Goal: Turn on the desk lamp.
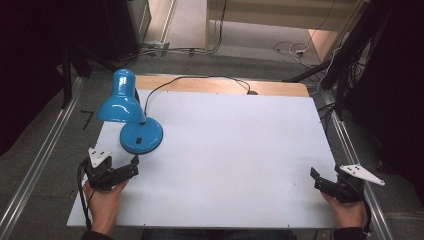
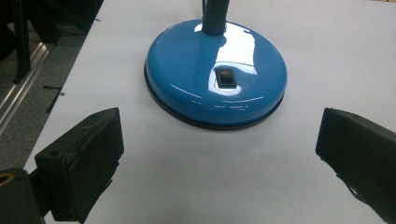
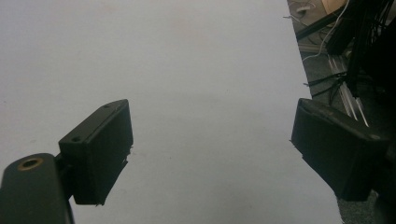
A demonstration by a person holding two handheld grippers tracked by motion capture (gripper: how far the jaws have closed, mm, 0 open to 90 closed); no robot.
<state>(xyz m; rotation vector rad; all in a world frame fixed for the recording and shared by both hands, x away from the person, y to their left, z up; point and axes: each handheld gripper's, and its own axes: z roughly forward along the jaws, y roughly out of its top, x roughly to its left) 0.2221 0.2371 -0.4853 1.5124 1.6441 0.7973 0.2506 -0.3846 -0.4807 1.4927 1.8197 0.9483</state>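
A: High view: the blue desk lamp (image 1: pixel 131 112) is standing at the near-left part of the white table (image 1: pixel 235 160), its shade (image 1: pixel 120 100) leaning out to the left and its cord (image 1: pixel 200 80) running off toward the far edge. The left gripper (image 1: pixel 131 165) is resting just beside the lamp's round base (image 1: pixel 141 137), apart from it.

B: And the jaws?

A: In the left gripper view they are standing wide apart with nothing between them. The base (image 2: pixel 215 74) is lying straight ahead, and the black rocker switch (image 2: pixel 225 77) is facing the camera on its near slope.

B: So the step in hand is looking like an approach to that switch, or to the base itself?

A: Likely so. For a press, it is worth closing the jaws first, so that one firm tip is meeting the switch rather than two pads straddling it, and coming down squarely, since the glossy dome is apt to let a slanted push slide off.

B: What is the other hand doing?

A: The right gripper (image 1: pixel 327 184) is lying at the near-right edge, well apart from the lamp. In the right gripper view its jaws are likewise spread, over bare table (image 3: pixel 196 70). It could be steadying the base if the lamp shifts.
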